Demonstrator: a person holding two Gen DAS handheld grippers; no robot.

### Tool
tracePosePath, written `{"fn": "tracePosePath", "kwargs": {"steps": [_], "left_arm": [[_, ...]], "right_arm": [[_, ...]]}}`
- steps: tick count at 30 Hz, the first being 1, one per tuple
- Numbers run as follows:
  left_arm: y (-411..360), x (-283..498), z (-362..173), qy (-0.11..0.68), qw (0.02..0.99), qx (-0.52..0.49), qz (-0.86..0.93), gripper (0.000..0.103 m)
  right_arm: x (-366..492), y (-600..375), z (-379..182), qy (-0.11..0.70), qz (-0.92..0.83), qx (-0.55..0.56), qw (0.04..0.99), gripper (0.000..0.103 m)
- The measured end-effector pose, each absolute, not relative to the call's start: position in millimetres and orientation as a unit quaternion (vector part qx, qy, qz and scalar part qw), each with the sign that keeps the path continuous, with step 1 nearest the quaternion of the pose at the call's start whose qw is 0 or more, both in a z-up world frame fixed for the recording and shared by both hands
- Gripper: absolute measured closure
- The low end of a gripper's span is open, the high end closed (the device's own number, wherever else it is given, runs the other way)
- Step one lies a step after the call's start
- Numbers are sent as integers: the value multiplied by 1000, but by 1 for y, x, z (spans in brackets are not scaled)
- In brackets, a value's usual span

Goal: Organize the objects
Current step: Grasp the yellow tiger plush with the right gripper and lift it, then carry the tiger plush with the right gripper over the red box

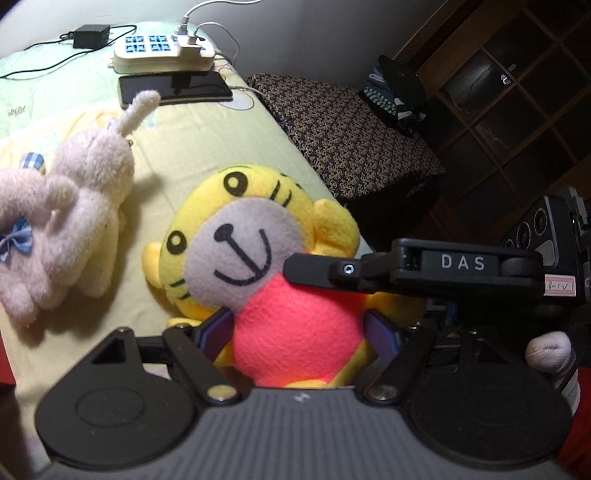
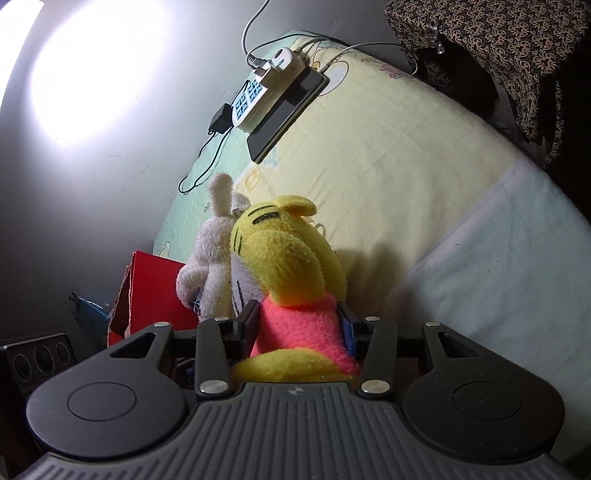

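Observation:
A yellow tiger plush (image 1: 258, 206) with a pink body sits upright over the pale yellow bed sheet (image 1: 207, 140). My left gripper (image 1: 297, 330) is shut on its pink belly, the blue pads pressing both sides. My right gripper (image 1: 306, 271) reaches in from the right across the plush's chest. In the right wrist view the tiger plush (image 2: 288, 254) is seen from behind, and my right gripper (image 2: 297, 319) is shut on its pink body. A pale rabbit plush (image 1: 66, 221) lies on the sheet to the left; in the right wrist view the rabbit plush (image 2: 218, 254) stands just beyond the tiger.
At the head of the bed lie a white power strip (image 1: 162, 51), a dark phone (image 1: 173, 88), a black adapter (image 1: 90, 35) and cables. A stand draped in patterned cloth (image 1: 351, 140) is beside the bed. A red box (image 2: 155, 291) stands by the wall.

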State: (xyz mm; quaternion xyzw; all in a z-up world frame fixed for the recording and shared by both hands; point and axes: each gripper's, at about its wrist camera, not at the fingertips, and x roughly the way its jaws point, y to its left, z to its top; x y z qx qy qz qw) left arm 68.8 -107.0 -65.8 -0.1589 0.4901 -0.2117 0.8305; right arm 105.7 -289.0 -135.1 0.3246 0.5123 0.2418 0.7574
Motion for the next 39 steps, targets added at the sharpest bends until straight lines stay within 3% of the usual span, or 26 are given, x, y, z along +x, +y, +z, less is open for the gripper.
{"fn": "tracePosePath", "kwargs": {"steps": [20, 39], "left_arm": [[-25, 8, 9, 378, 897, -139, -183, 26], [91, -11, 46, 311, 930, -126, -153, 26]], "right_arm": [[72, -208, -60, 436, 319, 298, 787, 57], [64, -93, -19, 363, 350, 291, 813, 57]]}}
